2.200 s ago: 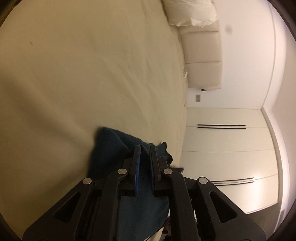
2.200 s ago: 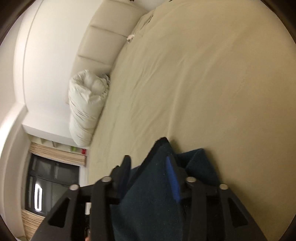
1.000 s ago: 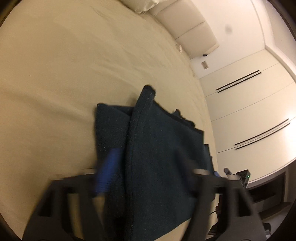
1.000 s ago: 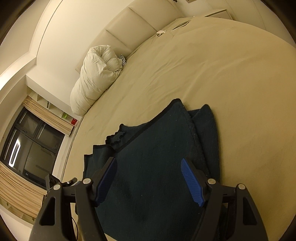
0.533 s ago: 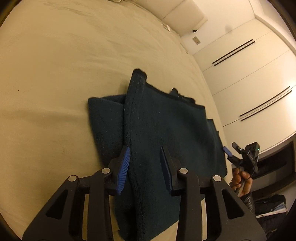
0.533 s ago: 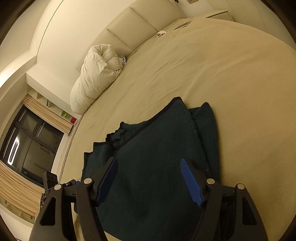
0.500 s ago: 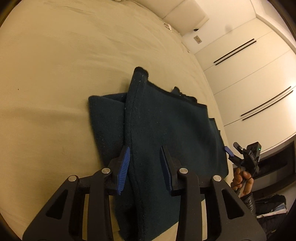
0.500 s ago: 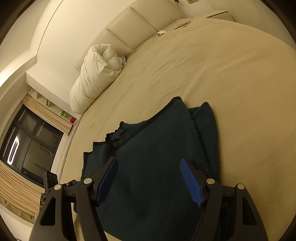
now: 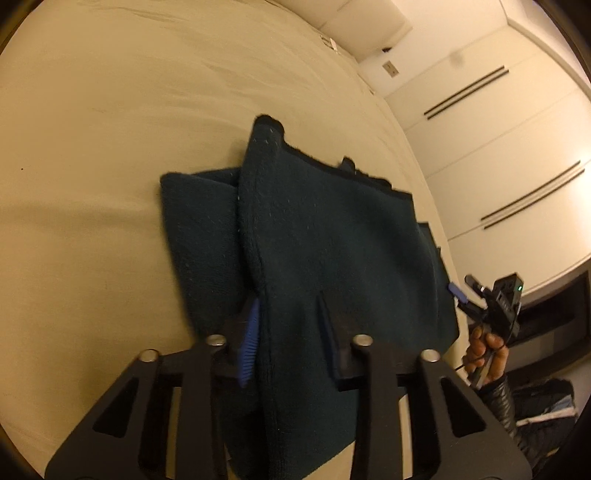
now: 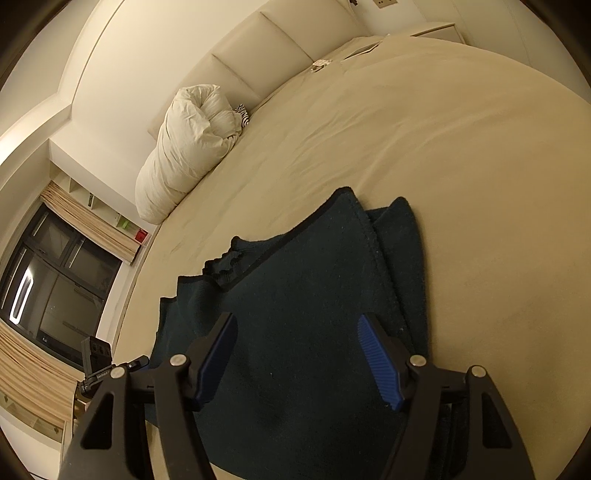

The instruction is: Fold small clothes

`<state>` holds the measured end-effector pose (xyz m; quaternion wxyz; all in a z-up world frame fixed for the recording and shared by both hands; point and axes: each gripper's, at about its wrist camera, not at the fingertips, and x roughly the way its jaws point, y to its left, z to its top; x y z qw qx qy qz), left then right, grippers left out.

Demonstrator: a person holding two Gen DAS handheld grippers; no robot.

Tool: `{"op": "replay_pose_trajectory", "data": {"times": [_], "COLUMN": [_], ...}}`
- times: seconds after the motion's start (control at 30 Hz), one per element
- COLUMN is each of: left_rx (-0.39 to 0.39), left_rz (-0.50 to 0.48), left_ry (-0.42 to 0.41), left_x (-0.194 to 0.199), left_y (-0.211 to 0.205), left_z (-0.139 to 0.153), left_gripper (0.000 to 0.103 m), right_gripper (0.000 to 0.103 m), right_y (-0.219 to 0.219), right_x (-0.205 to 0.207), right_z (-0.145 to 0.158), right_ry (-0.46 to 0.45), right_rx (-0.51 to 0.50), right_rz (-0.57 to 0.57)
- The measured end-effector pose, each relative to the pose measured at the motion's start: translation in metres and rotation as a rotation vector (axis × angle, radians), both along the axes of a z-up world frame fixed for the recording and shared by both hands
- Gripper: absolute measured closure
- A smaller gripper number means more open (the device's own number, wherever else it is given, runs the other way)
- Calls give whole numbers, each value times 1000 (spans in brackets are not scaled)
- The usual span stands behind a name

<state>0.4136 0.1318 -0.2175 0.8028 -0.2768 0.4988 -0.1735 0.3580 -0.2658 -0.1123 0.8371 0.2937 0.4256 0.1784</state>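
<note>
Left wrist view. The left gripper [image 9: 288,328] is reaching over a dark teal garment [image 9: 332,236] that is lying folded on the beige bed [image 9: 110,110]; its jaws have just been closing and are pinching the raised fold of the garment's upper layer between them. Beyond the bed's far edge, white wardrobe doors [image 9: 517,166] with dark bar handles are filling the wall, and a padded headboard [image 9: 369,26] is showing at the top. At the right edge a hand [image 9: 484,350] is gripping the right gripper [image 9: 476,295] (seen only in part).

Right wrist view. The right gripper [image 10: 295,354] is hovering above the same garment [image 10: 303,295], its jaws standing wide apart and pressing on nothing. The sheet is lying smooth with faint creases. A bundled white duvet [image 10: 184,147] is resting against the headboard [image 10: 258,48], and a dark window [image 10: 48,288] with drawn-up blinds is occupying the left wall.
</note>
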Motion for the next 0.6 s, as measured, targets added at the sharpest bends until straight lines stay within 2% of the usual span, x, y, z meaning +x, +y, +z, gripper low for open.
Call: {"op": "replay_pose_trajectory", "data": {"times": [0.03,0.07,0.33,0.4,0.5,0.6], "left_rx": [3,-1,-29,-50,-110,-105], "left_rz": [-4,-2,66,99,153,159], "left_ry": [5,8,-21,-12,1,-6], "left_x": [0,-1,-28,-39,-54,-55], "left_y": [-2,-2,8,14,25,23], "left_z": [-2,-3,-1,-7,-21,-21], "left_gripper": [92,95,97,97,97,97], "right_gripper": [33,33,36,36,43,43], "right_y": [0,0,-5,-9,-12,-15], "right_x": [0,-1,-6,-9,-14,-18], "right_z": [0,0,-4,-7,-9,-6], "right_ry": [0,0,1,0,0,-14], "right_rx": [0,-1,-30,-34,-50,-66], "right_rz": [0,0,-21,-32,-45,-64]}}
